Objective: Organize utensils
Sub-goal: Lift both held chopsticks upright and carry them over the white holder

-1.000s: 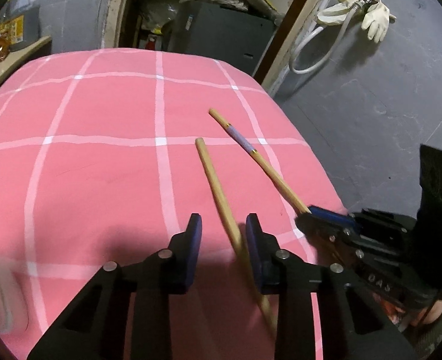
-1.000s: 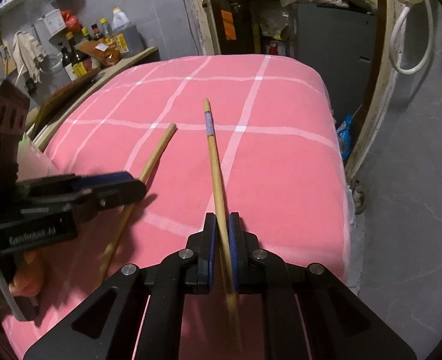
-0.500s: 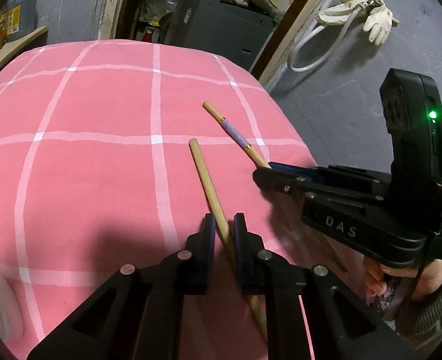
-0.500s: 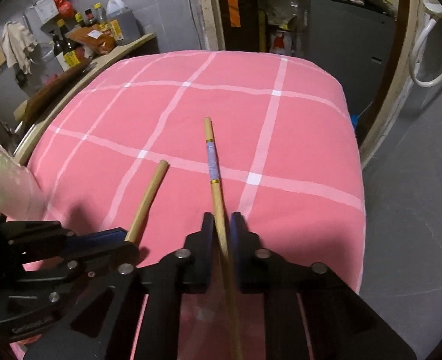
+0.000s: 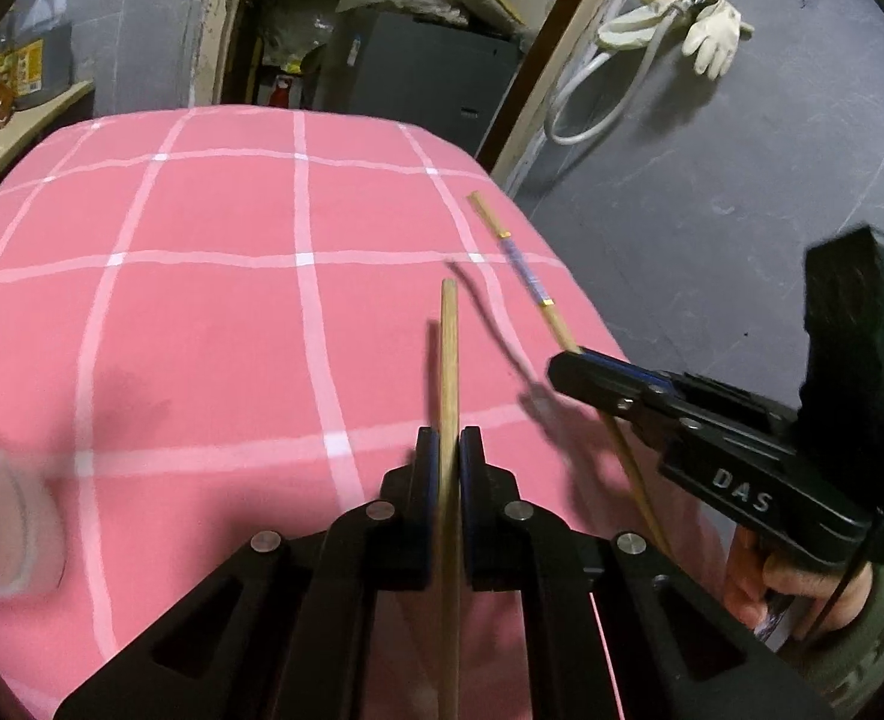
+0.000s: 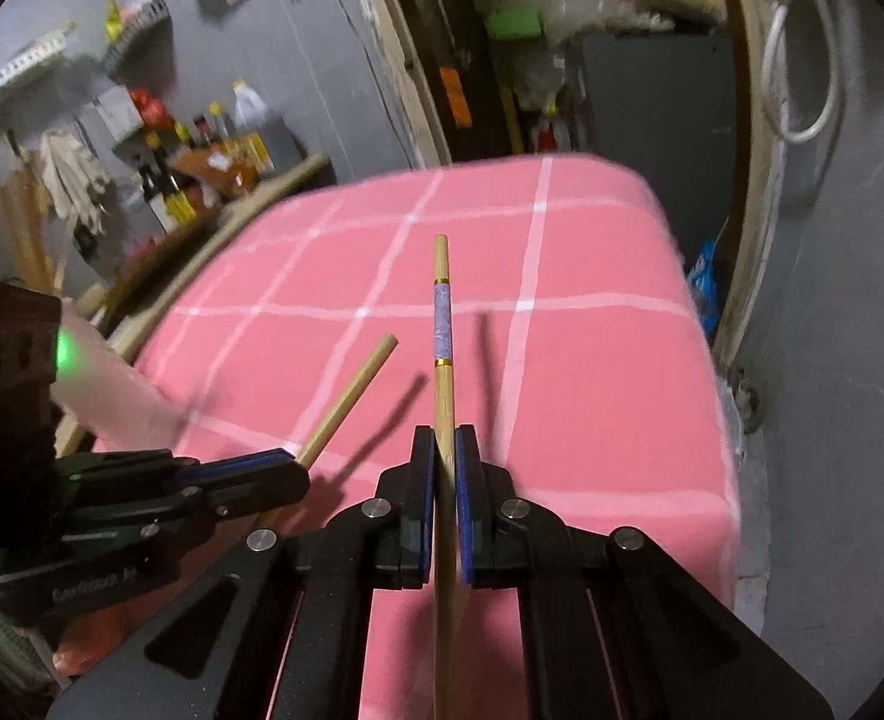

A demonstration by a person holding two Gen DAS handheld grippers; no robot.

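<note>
Above the pink checked cloth [image 5: 202,312], the left gripper [image 5: 449,450] is clamping the plain chopstick [image 5: 449,360] and the right gripper [image 6: 442,450] is pinching the banded chopstick [image 6: 442,312], both sticks pointing forward along the fingers, nearly parallel.

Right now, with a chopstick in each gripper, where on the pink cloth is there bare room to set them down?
Most of the cloth is bare: the whole middle and far end, up to its far edge. The near right is crowded, where the left gripper and right gripper hold the plain chopstick and banded chopstick. A blurred white thing sits near left.
</note>
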